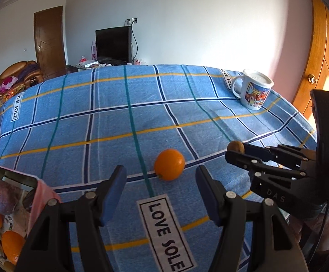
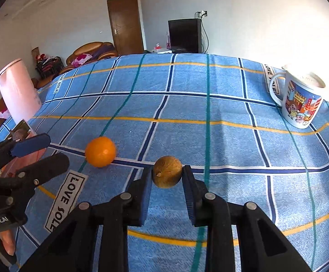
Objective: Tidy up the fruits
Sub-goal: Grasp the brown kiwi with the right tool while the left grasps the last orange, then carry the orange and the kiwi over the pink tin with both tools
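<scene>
An orange [image 1: 169, 167] lies on the blue checked tablecloth [image 1: 110, 117], just beyond my open left gripper [image 1: 161, 175], which is empty. The orange also shows in the right wrist view [image 2: 100, 151]. My right gripper [image 2: 167, 174] is shut on a brown kiwi [image 2: 167, 175]; the kiwi also shows in the left wrist view [image 1: 235, 146] at the tips of the right gripper [image 1: 233, 150]. A pink box [image 1: 8, 215] at the lower left holds two oranges, a purple fruit and other fruit. My left gripper [image 2: 40, 151] appears at the left of the right wrist view.
A decorated white mug [image 2: 300, 99] stands at the far right of the table, also in the left wrist view [image 1: 254, 89]. A pink container [image 2: 18, 90] stands at the left edge. A wooden door [image 1: 323, 68] is to the right.
</scene>
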### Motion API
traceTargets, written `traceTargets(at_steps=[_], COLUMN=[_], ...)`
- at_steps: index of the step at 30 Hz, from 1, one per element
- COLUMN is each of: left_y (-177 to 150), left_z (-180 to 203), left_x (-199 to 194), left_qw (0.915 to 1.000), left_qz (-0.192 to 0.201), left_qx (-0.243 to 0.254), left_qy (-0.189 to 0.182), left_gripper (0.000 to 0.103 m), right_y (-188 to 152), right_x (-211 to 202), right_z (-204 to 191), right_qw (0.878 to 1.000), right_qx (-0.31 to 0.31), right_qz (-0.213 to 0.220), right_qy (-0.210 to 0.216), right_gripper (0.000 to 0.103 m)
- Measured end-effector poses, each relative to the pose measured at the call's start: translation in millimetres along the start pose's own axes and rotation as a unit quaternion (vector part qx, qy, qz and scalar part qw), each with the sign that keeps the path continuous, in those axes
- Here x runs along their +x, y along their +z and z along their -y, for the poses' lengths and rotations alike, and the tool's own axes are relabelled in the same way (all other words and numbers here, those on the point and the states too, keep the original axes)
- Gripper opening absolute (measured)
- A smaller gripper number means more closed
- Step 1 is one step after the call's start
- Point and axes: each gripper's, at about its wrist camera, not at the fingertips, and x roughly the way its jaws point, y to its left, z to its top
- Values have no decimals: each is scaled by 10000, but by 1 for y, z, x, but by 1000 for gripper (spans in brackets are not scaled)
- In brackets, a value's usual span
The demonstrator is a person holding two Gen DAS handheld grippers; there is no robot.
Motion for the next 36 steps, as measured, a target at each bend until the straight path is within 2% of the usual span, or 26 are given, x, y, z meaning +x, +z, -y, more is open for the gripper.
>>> traceTargets(at_steps=[5, 9, 13, 16, 18, 20, 28, 36], left_y=[5, 6, 9, 8, 8, 8, -1, -6], left_z=[10, 11, 7, 8, 4, 2, -8, -10], left_x=[23, 31, 42, 49, 53, 53, 32, 5], left_qw=[9996, 9995, 9987, 9977, 9968, 9966, 9962, 9980], left_qz=[-246, -309, -459, -614, -717, -701, -471, 43], left_qx=[7, 78, -50, -42, -144, -199, -416, -376], left_qy=[-133, -77, -199, -298, -316, -387, -611, -508], left_gripper=[66, 66, 66, 59, 44, 39, 39, 39], right_y=[0, -1, -1, -1, -2, -2, -4, -6], right_x=[-2, -8, -9, -11, -11, -11, -21, -32], right_z=[16, 16, 11, 10, 8, 6, 0, -4], right_qw=[9994, 9990, 9992, 9993, 9994, 9994, 9982, 9960], right_qx=[286, 296, 192, 148, 103, 52, -114, -234], right_qz=[100, 232, 263, 297, 298, 309, 551, 832], right_qy=[174, 253, 211, 167, 161, 152, 188, 214], right_gripper=[29, 29, 29, 29, 29, 29, 29, 29])
